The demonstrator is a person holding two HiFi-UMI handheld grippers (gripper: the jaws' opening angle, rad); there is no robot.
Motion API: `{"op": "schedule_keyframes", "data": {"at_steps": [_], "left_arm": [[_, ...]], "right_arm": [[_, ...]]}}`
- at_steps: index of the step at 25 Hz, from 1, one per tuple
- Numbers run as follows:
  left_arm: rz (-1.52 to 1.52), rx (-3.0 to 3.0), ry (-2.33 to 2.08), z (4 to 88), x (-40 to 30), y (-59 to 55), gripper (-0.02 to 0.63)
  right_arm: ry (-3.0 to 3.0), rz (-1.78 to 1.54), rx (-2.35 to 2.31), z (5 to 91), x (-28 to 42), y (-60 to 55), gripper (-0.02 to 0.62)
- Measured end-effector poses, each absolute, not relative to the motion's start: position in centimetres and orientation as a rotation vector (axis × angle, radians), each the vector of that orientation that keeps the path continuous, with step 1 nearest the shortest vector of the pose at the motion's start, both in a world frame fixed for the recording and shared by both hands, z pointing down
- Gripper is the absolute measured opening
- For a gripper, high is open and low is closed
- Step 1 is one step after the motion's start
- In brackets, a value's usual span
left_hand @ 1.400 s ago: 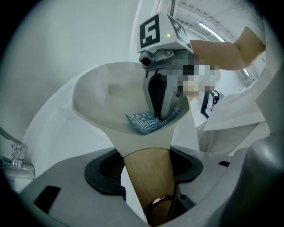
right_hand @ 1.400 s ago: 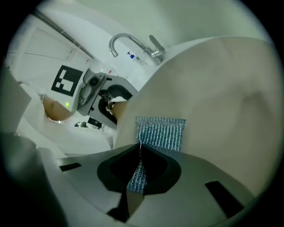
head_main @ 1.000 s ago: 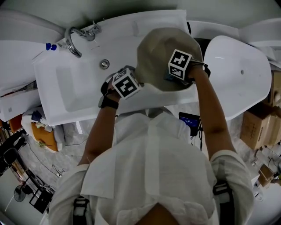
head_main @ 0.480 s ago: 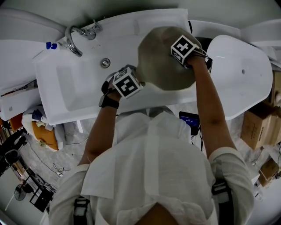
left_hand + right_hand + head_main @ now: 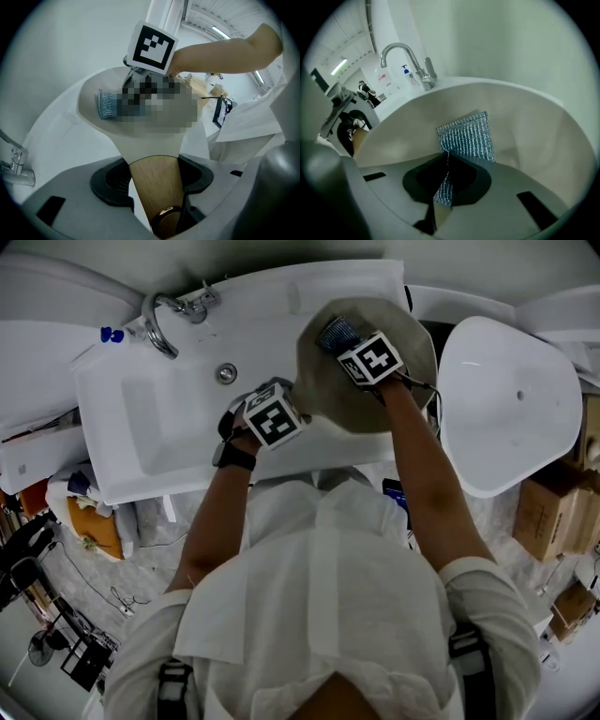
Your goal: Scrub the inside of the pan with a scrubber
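One beige pan (image 5: pixel 328 390) — left gripper (image 5: pixel 154 180) clamps its wooden handle (image 5: pixel 154 201), right gripper (image 5: pixel 446 180) pinches a blue mesh scrubber (image 5: pixel 468 136) inside.

White sink (image 5: pixel 159 427), faucet (image 5: pixel 157 324) at rim, drain (image 5: pixel 225 374) (mid-basin), pan (image 5: pixel 328 390) perhaps resting on edge

scrubber (image 5: pixel 336 334) in pan (image 5: pixel 323 381), far side | pan over right end of sink (image 5: pixel 169 418) | faucet (image 5: pixel 157 329) far left
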State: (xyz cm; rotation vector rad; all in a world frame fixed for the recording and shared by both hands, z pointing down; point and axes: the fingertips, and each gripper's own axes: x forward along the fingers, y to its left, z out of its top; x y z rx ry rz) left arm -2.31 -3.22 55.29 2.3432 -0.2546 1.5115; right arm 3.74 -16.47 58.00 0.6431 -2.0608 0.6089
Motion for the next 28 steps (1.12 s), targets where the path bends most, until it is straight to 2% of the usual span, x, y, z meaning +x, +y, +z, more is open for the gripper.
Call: {"op": "schedule_keyframes", "data": {"at_steps": [5,10,20,24,28], "left_arm": [[1.510,2.341,-0.259,55.4,-2.4,-3.2,0.278],[1.504,2.341,-0.263,55.3,-2.4,-3.3,0.276],[1.507,2.343,-0.260,55.3,-2.3,-3.3,0.276],[1.511,2.344,-0.257,55.3,-2.3,-3.3,0.278],[1.512,2.347,-0.255,55.4,-2.3,-3.4,0.278]], "right_arm": [[-2.014,0.760,0.344,58.3,2.5,-10.5,0.021],[-1.796,0.741,0.148,58.9,6.2,-5.8,0.021],[-1.743,0.761,0.585,58.9,13.7,-12.8,0.021],[-1.875,0.723,0.873,58.3,13.1,-17.8,0.021],[-1.960,0.661,0.951,58.1,10.4,-19.0,0.021]]}}
